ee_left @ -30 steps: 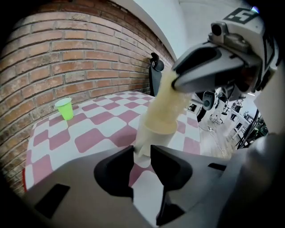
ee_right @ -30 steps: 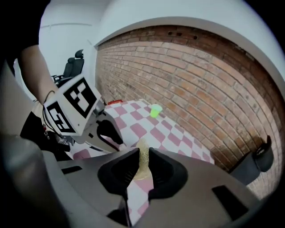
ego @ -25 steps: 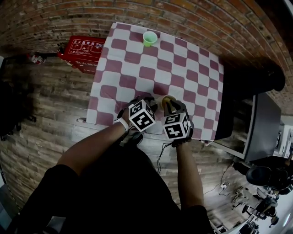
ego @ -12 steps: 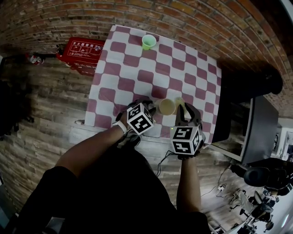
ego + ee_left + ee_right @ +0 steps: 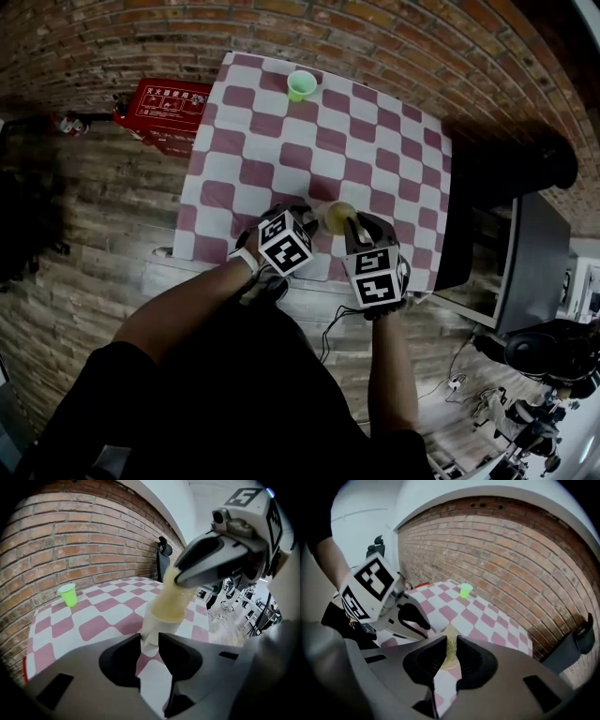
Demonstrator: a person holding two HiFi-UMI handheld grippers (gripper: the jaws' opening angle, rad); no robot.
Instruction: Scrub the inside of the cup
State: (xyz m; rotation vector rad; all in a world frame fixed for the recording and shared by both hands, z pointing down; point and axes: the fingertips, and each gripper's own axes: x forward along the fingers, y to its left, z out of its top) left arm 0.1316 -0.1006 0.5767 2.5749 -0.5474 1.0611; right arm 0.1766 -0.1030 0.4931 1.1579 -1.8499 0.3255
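Observation:
A white cup (image 5: 158, 623) stands near the front edge of the checkered table (image 5: 281, 122). My left gripper (image 5: 149, 641) is shut on the cup's near wall and holds it upright. A yellow sponge (image 5: 172, 597) is pushed down into the cup's mouth. My right gripper (image 5: 449, 649) is shut on that sponge (image 5: 450, 644) and comes in from above right. In the head view the cup (image 5: 334, 217) shows between the left gripper (image 5: 314, 221) and the right gripper (image 5: 352, 225). The cup's bottom is hidden by the sponge.
A small green cup (image 5: 301, 84) stands at the table's far edge, also seen in the left gripper view (image 5: 69, 594). A red box (image 5: 169, 101) lies on the floor to the left. A brick wall (image 5: 511, 555) is behind the table, and a dark desk (image 5: 530, 262) stands on the right.
Half a second ago the right gripper had drawn the sponge out and to the right of the cup; now the sponge is back inside. The left gripper has kept hold of the cup.

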